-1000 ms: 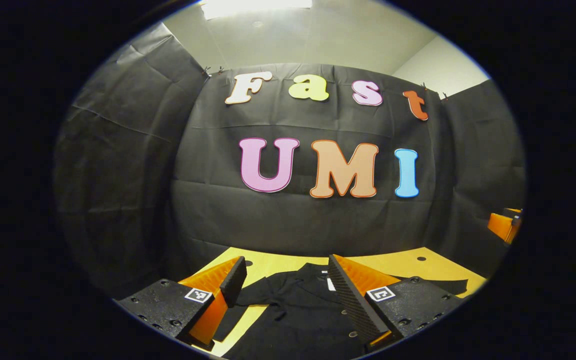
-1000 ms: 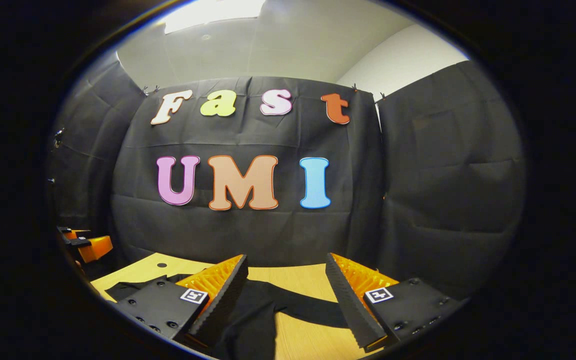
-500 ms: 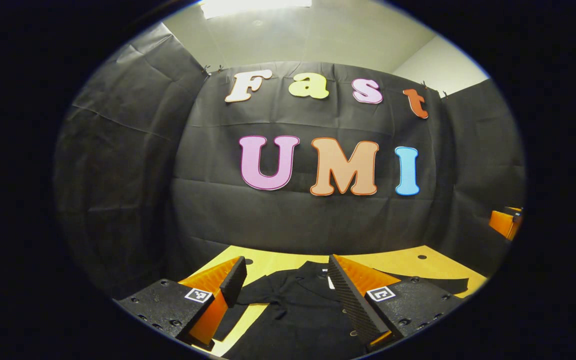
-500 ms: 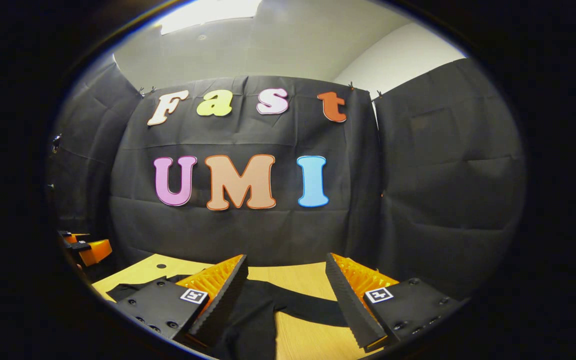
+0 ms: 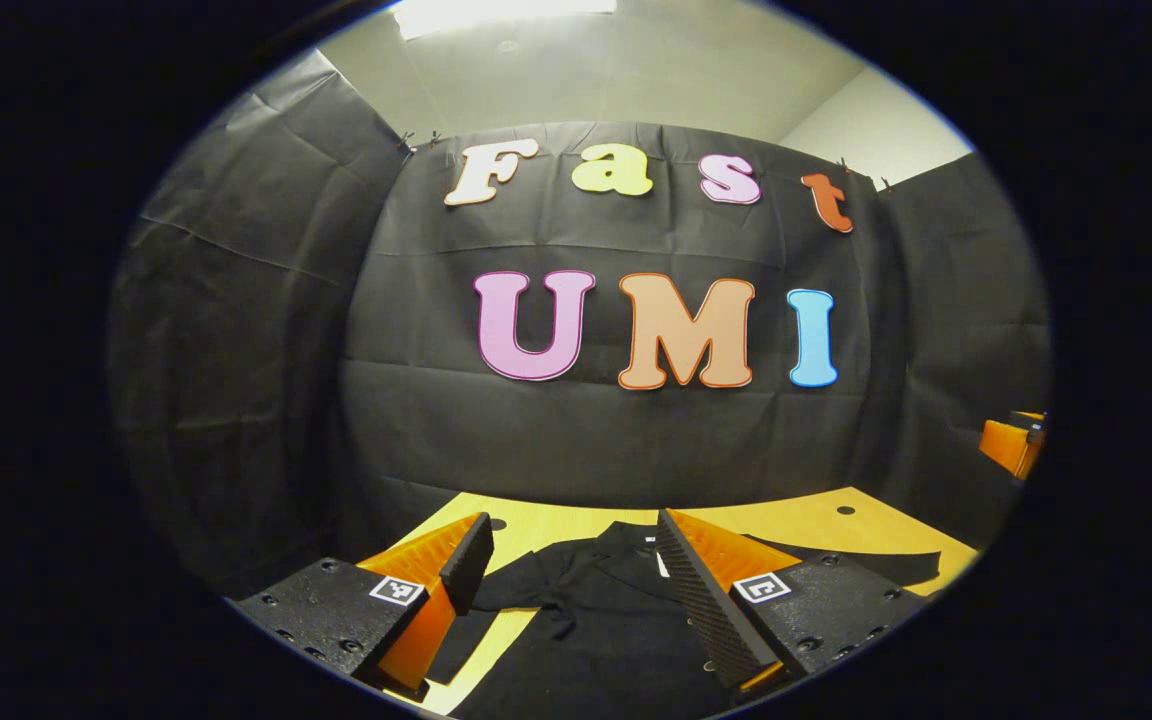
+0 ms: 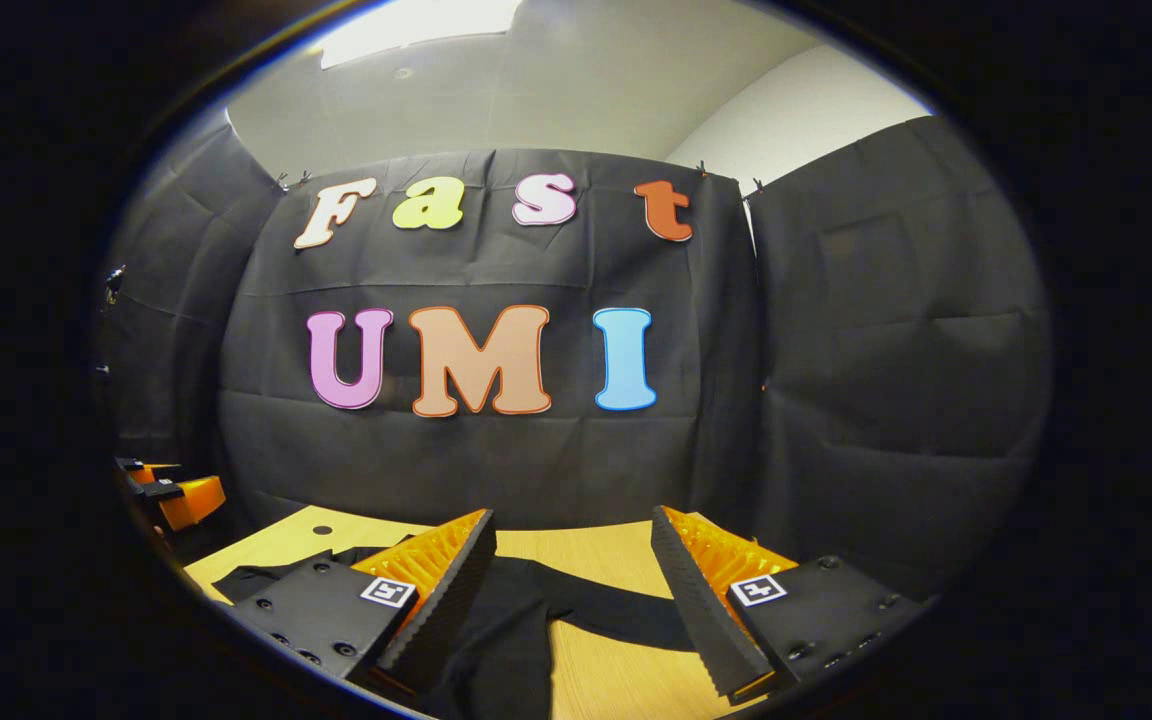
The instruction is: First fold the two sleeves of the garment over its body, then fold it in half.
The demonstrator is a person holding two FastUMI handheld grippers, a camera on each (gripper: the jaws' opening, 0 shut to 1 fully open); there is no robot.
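Note:
A black garment (image 5: 596, 620) with a collar and buttons lies flat on the wooden table (image 5: 806, 525), its sleeves spread to either side. My left gripper (image 5: 573, 545) hovers open above the collar area, nothing between its fingers. In the right gripper view the garment (image 6: 511, 630) shows its right sleeve (image 6: 626, 615) stretched across the table (image 6: 576, 550). My right gripper (image 6: 573, 540) is open above that sleeve and holds nothing. The right gripper (image 5: 1011, 440) also appears at the far right edge of the left gripper view, and the left gripper (image 6: 171, 495) at the far left of the right gripper view.
Black cloth walls close the booth behind and on both sides of the table. Small round holes (image 5: 844, 510) mark the table's far corners. Bare wood (image 6: 626, 680) lies in front of the right sleeve.
Both views have shifted very slightly, the left gripper tilting a touch downward. The garment lies as before and both grippers stay open.

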